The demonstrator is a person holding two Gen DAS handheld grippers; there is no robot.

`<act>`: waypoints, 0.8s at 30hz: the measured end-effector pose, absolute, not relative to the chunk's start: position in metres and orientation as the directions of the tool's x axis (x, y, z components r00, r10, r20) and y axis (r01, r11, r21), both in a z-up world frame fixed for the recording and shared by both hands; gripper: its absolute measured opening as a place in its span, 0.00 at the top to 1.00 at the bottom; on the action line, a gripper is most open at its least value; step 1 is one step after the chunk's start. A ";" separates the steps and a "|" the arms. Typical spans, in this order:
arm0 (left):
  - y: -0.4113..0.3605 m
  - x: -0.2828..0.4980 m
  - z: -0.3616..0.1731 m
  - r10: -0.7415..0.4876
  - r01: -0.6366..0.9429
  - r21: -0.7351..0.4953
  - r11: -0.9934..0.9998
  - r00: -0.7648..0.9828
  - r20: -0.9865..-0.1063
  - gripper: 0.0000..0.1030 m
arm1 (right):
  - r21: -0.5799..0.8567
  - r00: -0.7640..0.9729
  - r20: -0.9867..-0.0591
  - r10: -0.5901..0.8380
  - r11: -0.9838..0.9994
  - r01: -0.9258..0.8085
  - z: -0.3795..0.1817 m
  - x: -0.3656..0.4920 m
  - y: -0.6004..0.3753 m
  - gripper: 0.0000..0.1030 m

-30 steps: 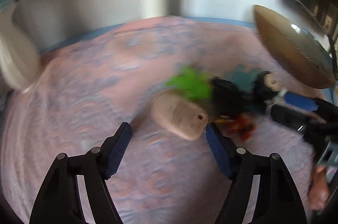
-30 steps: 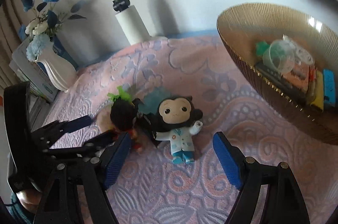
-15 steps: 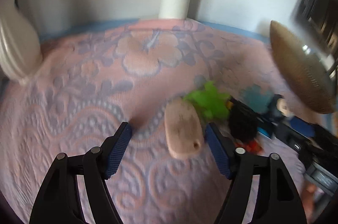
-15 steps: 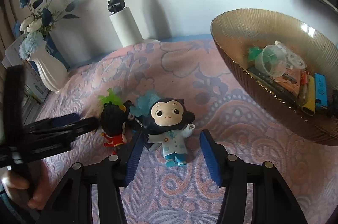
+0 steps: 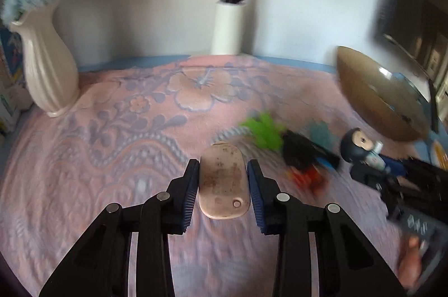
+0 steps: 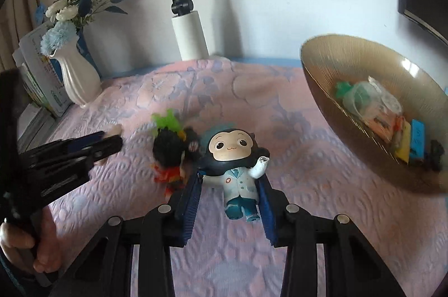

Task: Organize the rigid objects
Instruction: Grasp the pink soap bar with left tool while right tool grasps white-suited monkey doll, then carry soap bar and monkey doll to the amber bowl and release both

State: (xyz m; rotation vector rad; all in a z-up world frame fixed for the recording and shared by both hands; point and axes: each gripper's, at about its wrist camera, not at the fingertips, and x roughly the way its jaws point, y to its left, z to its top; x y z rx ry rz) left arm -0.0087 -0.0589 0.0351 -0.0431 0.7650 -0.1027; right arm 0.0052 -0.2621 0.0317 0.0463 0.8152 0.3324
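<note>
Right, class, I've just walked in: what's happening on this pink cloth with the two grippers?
A person is tidying toys. The left gripper, jaws just closed, clamps a flat pinkish oval piece. The right gripper, jaws also just closing, grips the monkey figurine at its body. The brown bowl already holds several items.
</note>
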 end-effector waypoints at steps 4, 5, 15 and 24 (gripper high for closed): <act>-0.071 -0.047 0.031 -0.132 0.127 -0.058 0.990 0.717 -0.685 0.69 | 0.220 0.602 -0.710 0.364 0.928 -0.302 0.036 -0.042 -0.275 0.63; -0.076 -0.050 0.027 -0.137 0.132 -0.060 0.989 0.713 -0.688 0.69 | 0.210 0.598 -0.718 0.355 0.930 -0.300 0.036 -0.054 -0.277 0.63; -0.087 -0.073 0.011 -0.134 0.139 -0.046 0.989 0.728 -0.672 0.69 | 0.228 0.568 -0.752 0.335 0.940 -0.253 0.004 -0.116 -0.296 0.62; -0.083 -0.073 0.010 -0.152 0.135 -0.078 0.988 0.727 -0.670 0.69 | 0.184 0.573 -0.777 0.261 0.965 -0.189 0.008 -0.102 -0.286 0.55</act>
